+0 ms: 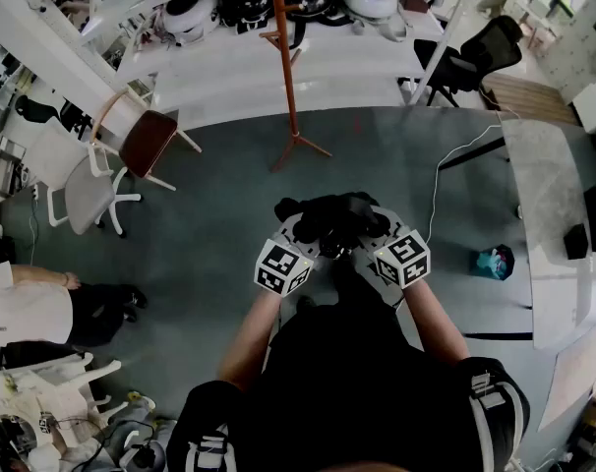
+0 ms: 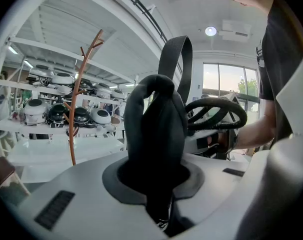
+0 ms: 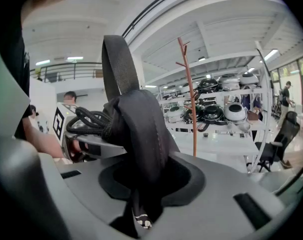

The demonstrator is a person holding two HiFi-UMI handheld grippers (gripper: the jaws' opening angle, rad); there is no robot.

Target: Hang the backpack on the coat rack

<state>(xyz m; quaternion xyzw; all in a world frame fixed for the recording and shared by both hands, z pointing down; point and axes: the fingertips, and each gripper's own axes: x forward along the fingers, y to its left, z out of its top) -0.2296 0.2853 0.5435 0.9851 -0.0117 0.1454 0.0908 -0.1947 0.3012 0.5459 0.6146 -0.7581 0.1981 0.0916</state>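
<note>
The black backpack (image 1: 329, 218) was held off the grey floor (image 1: 209, 224), short of the coat rack (image 1: 286, 67) and level with the person's waist. The left gripper (image 1: 306, 236) had its fingers (image 2: 86, 189) closed tight on a padded strap (image 2: 159, 129), and the right gripper (image 1: 375, 236) was clamped the same way on a second strap (image 3: 141, 129). A webbing loop (image 3: 116, 64) stood up above both grips.

The orange-brown coat rack stood straight ahead of the load on open floor, its bare pegs visible in both gripper views. Left of the rack sat a chair with a brown seat (image 1: 149, 143), and just beyond that a grey chair (image 1: 87, 193). Behind the rack ran white shelves (image 1: 278, 62) lined with black and white helmets (image 3: 226, 111). To the rack's right stood a black office chair (image 1: 480, 52), and nearer the person a pale desk (image 1: 549, 205), with a white cable (image 1: 446, 160) trailing toward it and a teal object (image 1: 495, 261) on the floor beside it. A bystander (image 1: 28, 303) in white and black stood well left of the rack.
</note>
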